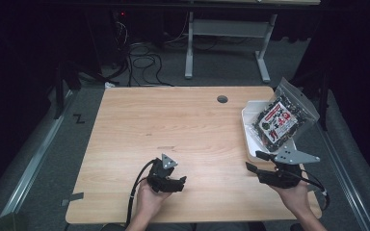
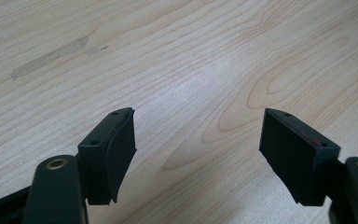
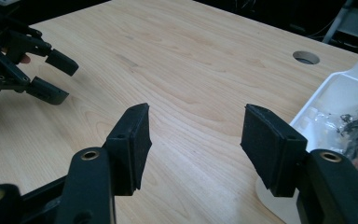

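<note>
From the high view, a pale wood-grain tabletop (image 1: 183,125) with a round cable hole (image 1: 222,99) carries a white rectangular plastic tray (image 1: 252,126) at its right edge, and a clear crinkled bag (image 1: 285,117) of dark bits with a red-and-white label, too small to read, leans in it. In the left gripper view the left claw (image 2: 198,140) hangs spread over bare grain, its flat matte black pads wide apart. In the right gripper view the right claw (image 3: 195,135) is likewise spread and empty, just beside the tray's glossy rim.

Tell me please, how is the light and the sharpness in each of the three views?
High view: table evenly lit, surroundings dark, image soft. Left gripper view: a pale sheen on the wood between the jaws of the left gripper, whose near parts blur. Right gripper view: right gripper blurred close up, white tray bright, nearly washed out.
</note>
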A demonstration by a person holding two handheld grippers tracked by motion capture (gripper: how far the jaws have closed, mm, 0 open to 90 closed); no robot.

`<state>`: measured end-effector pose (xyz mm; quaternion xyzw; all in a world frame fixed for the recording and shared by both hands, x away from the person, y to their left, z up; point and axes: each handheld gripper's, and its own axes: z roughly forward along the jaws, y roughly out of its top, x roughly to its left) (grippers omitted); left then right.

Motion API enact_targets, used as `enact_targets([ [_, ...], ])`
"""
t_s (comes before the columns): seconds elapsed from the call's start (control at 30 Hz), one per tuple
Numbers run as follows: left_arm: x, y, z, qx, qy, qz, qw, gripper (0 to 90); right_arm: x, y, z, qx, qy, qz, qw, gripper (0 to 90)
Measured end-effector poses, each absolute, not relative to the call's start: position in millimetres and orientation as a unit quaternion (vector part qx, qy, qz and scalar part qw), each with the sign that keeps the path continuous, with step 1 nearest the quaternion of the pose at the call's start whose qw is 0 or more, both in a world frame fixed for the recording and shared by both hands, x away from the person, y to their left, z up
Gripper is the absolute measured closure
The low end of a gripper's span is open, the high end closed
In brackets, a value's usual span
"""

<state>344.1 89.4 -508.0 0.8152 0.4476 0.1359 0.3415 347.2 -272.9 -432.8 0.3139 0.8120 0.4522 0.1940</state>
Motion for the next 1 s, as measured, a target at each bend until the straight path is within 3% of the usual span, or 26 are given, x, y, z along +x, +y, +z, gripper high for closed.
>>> enact_targets([
  [1.0,344.2,87.6,-507.9,0.814,0.448,0.13,0.346,27.2,377.7,-231.7,-477.3,0.318,0.838,0.409,0.17,44.1],
])
